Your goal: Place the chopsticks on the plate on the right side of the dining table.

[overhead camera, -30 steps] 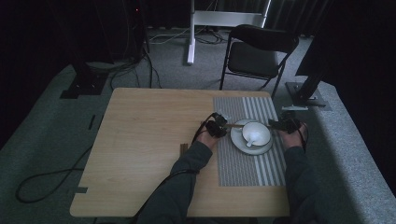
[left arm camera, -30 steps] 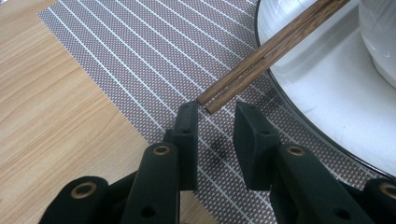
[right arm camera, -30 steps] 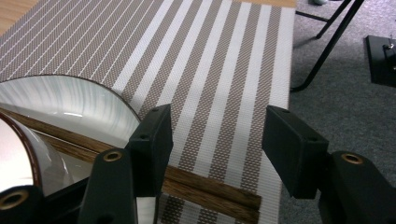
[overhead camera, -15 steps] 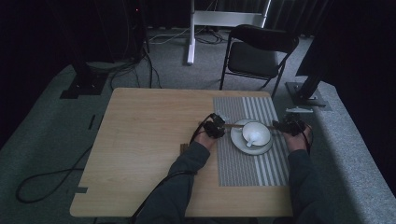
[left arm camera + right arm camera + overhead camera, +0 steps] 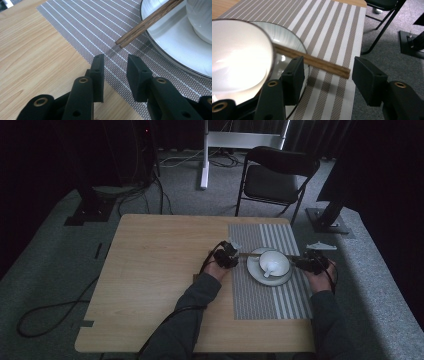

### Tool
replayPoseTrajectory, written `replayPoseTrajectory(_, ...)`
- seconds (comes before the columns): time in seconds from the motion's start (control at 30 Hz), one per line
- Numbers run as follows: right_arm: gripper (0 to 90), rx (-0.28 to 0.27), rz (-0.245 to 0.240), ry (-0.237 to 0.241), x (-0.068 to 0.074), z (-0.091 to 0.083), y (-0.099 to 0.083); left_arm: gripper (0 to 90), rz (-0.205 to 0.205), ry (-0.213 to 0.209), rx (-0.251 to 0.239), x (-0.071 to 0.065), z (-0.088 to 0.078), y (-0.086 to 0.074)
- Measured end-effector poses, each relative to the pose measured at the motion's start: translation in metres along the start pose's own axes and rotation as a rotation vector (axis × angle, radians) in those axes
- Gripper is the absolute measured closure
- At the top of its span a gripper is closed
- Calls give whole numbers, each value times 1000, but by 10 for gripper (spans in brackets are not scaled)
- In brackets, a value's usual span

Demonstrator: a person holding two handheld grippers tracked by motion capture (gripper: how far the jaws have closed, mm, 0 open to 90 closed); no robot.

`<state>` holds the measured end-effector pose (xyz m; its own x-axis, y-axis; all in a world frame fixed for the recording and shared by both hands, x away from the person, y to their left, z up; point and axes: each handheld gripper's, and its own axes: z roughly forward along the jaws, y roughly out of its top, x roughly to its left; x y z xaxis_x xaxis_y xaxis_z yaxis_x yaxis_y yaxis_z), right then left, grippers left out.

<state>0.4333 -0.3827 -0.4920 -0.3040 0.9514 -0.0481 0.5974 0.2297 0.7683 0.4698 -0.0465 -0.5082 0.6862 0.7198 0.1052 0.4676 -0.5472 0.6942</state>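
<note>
Two grippers: one in each of the person's hands, set at either side of a plate, both pointing inward at it.
Bare table: the pale wooden tabletop (image 5: pixel 155 270) spreads out behind and beside the left gripper, on the side away from the plate.
Left gripper: the black two-jaw left gripper (image 5: pixel 236 255) hangs low over the near-left edge of the mat; its jaws have just been opening and now stand released, with nothing between them, as the left gripper view (image 5: pixel 115 60) shows.
Placemat: the grey-and-white striped woven placemat (image 5: pixel 270 300) lies under the tips of both grippers.
Chopsticks: the pair of dark brown wooden chopsticks (image 5: pixel 246 254) lies side by side across the far part of the plate. One end sticks out over the mat just ahead of the left gripper's tips (image 5: pixel 147 22), not touching them; the other end lies between the right gripper's jaws (image 5: pixel 324 64).
Plate: the round white plate with a thin dark rim (image 5: pixel 255 272) sits between the two grippers, just ahead of each.
Cup: the white handled cup (image 5: pixel 272 262) stands on the plate, on the near side of the chopsticks.
Right gripper: the black two-jaw right gripper (image 5: pixel 302 263) is at the plate's right rim. Its jaws (image 5: pixel 328 66) stand apart around the chopstick end, with clear space to the outer pad, so nothing is grasped.
Chair: the black folding chair (image 5: pixel 275 175) stands on the grey carpet well beyond the right gripper.
</note>
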Motion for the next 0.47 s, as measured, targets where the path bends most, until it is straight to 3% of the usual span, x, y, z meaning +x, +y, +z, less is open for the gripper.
replayPoseTrajectory(0.2,422,-28,-16,1,7,-15,-2,674,-12,-1,6,4,-4,-5)
replayPoseTrajectory(0.4,422,-102,-44,23,19,-42,2,671,-23,6,5,9,-12,-14)
replayPoseTrajectory(0.47,403,-142,-87,59,36,-62,7,665,-28,11,1,12,-18,-17)
